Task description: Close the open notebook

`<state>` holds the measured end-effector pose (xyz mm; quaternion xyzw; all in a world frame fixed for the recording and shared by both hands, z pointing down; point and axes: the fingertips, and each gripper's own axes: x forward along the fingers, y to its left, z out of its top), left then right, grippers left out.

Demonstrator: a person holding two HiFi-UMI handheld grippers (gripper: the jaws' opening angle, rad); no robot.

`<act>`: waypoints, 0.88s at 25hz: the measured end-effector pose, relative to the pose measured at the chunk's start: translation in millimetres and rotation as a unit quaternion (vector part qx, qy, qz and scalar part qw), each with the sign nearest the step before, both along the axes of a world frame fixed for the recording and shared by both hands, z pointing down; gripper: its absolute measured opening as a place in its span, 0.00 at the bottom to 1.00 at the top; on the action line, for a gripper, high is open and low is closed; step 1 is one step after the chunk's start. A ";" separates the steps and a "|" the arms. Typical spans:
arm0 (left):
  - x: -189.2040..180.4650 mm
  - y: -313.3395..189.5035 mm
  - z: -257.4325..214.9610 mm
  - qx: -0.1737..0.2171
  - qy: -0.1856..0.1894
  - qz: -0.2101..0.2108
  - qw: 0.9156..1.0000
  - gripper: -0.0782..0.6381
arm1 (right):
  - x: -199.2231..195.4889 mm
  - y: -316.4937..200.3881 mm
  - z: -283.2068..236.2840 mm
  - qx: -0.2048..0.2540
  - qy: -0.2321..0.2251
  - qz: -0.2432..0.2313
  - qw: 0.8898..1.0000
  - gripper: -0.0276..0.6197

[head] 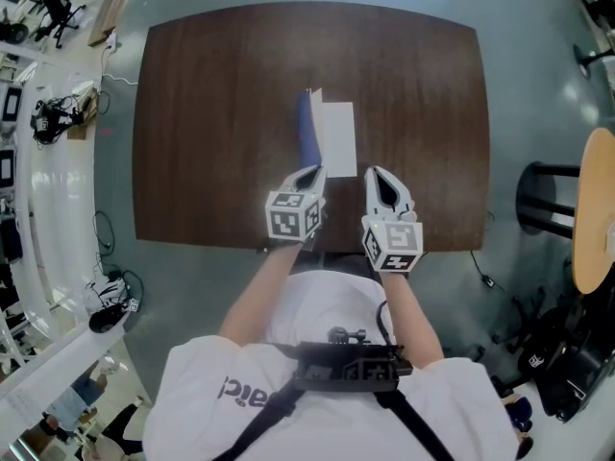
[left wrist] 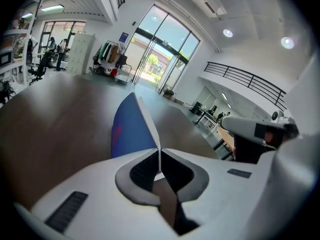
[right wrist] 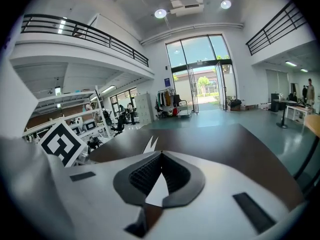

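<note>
1. Notebook [head: 336, 134] sits mid-desk [head: 211, 113], its blue cover [left wrist: 131, 128] standing upright.
2. My left gripper [left wrist: 159, 150] is clamped on the cover's near edge. My right gripper [right wrist: 161, 155] is closed and empty, just beside the pages.
3. The cover looks light, thin and bendy, so I'd hold it at the edge; it may slip.

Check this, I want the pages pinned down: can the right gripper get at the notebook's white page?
Probably yes: the right gripper sits just beside the white page, nothing between them, and the left gripper holds the blue cover up on the page's other side.
</note>
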<state>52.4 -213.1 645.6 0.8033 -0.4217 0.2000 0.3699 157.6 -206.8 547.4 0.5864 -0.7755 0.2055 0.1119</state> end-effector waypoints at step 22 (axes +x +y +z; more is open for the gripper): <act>77.0 2.1 101.7 -0.074 -0.063 0.087 0.991 0.14 | 49.4 17.0 26.7 -0.016 -0.021 0.044 0.999 0.05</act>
